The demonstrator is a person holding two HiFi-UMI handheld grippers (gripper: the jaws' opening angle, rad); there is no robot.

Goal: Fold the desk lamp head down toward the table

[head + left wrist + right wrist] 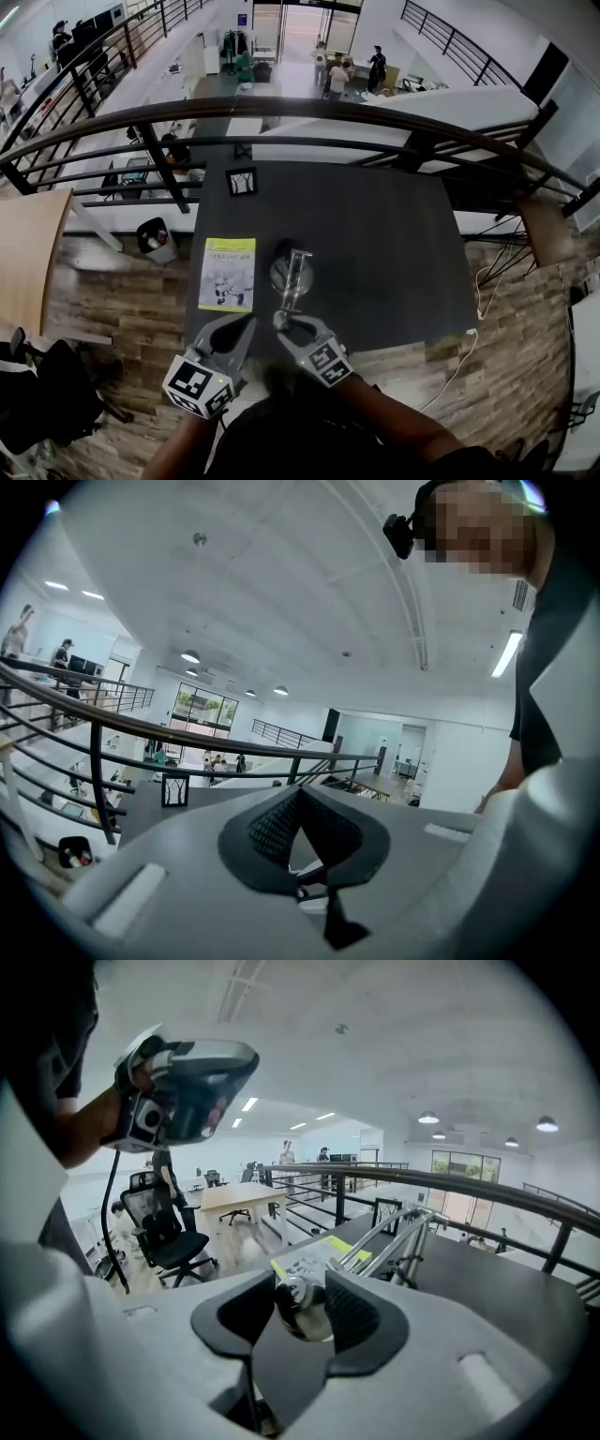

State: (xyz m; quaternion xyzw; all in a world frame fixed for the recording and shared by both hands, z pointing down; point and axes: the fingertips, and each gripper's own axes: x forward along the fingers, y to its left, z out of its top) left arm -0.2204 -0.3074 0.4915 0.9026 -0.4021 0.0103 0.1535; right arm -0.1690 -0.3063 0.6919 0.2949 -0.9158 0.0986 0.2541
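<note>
The chrome desk lamp (292, 270) stands mid-table on the dark table (394, 244), its twin arm rods leaning toward me. My right gripper (284, 322) is at the near end of the rods. In the right gripper view the rounded chrome lamp head (300, 1309) sits between the pads, touching both, and the arm rods (394, 1237) run away from it. My right gripper (302, 1302) is shut on that head. My left gripper (247, 322) hovers just left of it, tips together and holding nothing; in its own view the left gripper (296, 794) points over the table.
A yellow booklet (228, 272) lies left of the lamp. A small black framed stand (241, 181) sits at the table's far left corner. A dark railing (309, 108) runs beyond the table. A white cable (466, 342) hangs off the right edge.
</note>
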